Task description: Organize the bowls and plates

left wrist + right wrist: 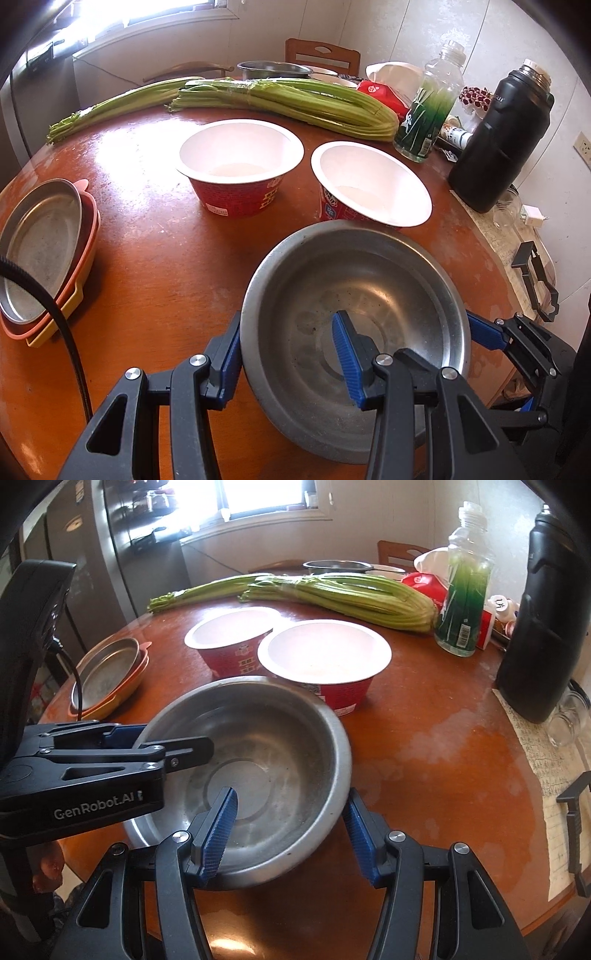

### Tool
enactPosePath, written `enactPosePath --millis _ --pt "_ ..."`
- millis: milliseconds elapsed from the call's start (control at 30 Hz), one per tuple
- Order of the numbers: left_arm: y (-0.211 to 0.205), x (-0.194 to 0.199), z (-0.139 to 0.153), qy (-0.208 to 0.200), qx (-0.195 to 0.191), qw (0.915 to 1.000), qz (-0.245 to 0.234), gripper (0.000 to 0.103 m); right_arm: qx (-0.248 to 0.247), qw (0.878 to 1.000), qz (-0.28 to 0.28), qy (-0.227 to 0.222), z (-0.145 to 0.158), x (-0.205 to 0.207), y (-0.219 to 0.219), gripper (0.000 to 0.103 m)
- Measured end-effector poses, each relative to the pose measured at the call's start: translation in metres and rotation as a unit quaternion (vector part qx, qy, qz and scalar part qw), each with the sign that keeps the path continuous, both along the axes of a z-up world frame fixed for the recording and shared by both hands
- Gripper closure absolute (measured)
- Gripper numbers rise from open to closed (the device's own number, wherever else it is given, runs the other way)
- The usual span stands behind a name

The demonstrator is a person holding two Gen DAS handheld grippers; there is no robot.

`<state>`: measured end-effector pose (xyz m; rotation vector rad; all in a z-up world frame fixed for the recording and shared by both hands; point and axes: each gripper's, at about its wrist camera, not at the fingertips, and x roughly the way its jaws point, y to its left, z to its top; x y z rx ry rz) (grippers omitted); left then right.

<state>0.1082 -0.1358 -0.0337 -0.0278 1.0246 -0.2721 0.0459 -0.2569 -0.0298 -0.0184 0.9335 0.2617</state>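
The left tongs (291, 360) straddle the near-left rim of the steel bowl (354, 295): one blue pad sits outside the wall and the other inside, and both seem to press on the rim, though the inner pad's contact is hard to confirm from this angle. The right tongs (291, 834) bracket the bowl's right rim in the same way, one pad inside the basin and one outside; the outer pad looks to stand slightly off the metal, so a firm grip there cannot be told. The bowl lies at the near edge of the round worktop (155, 236), tipped a little, and whether its base rests on the wood is hidden by the tongs.

Just behind the bowl stand two red paper bowls (240, 166) with white insides, side by side and nearly touching each other. At the left edge a steel plate (40, 251) tops a stack of orange and yellow trays (79, 280), partly cut off by the frame. Further back lie bundles of celery (288, 99), a clear bottle (430, 103), and a black flask (504, 144). The far items behind the celery are too crowded to make out
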Motion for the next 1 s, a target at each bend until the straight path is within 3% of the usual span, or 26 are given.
enactPosePath --millis 500,1000 --pt "0.009 -0.004 0.005 -0.006 -0.014 0.9999 -0.002 0.057 -0.016 1.0 0.014 -0.016 0.01 -0.005 0.013 0.042" --pt "0.071 -0.03 0.019 -0.033 -0.001 0.9984 0.046 0.057 -0.013 0.997 0.078 -0.024 0.019 -0.007 0.069 0.042"
